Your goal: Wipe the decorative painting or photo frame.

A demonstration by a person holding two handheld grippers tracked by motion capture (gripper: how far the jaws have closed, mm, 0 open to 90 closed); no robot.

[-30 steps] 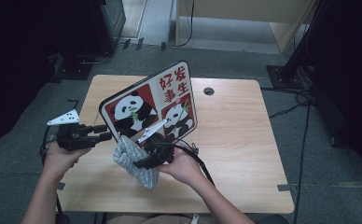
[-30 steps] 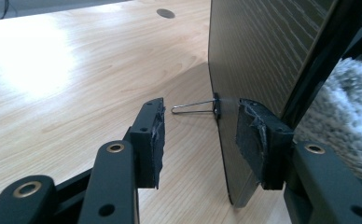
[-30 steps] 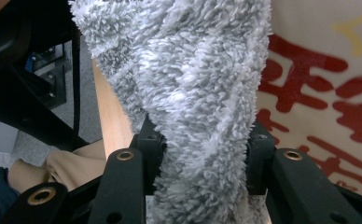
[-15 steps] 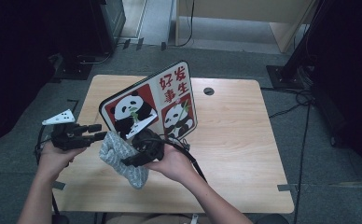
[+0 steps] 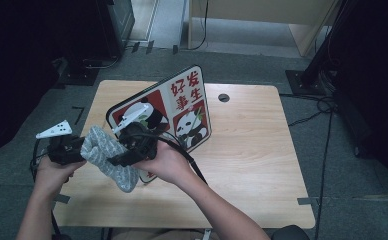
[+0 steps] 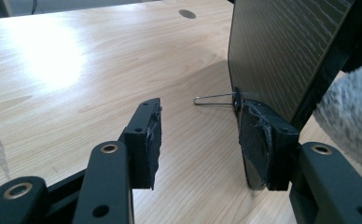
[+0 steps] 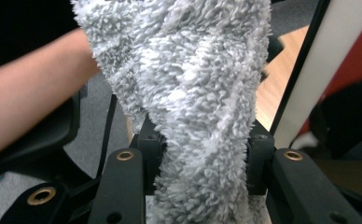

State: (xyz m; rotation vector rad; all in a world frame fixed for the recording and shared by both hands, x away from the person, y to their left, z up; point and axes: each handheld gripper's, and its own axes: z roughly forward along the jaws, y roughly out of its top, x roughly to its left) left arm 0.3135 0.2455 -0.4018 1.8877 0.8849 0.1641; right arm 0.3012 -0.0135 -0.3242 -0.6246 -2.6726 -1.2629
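the desk is a light wooden top with a round cable hole near its far edge. a panda sign board stands tilted on the left half of the desk, its printed face turned toward the near edge; in the left gripper view its dark back and a thin wire stand resting on the wood are seen.

a fluffy grey cloth is held above the near-left part of the desk, just in front of the board. the right gripper is closed on the cloth, the pile being pinched between both jaws. the left gripper is wide open and grips nothing; its right pad lies close against the board's lower edge, whether touching cannot be told.

risks, by judgement: the board may be tipped or slid if it is pushed by the open left jaw or by the cloth, since it is propped only by the wire stand. the cloth may be dragged out of the right jaws if it snags on the board's edge.
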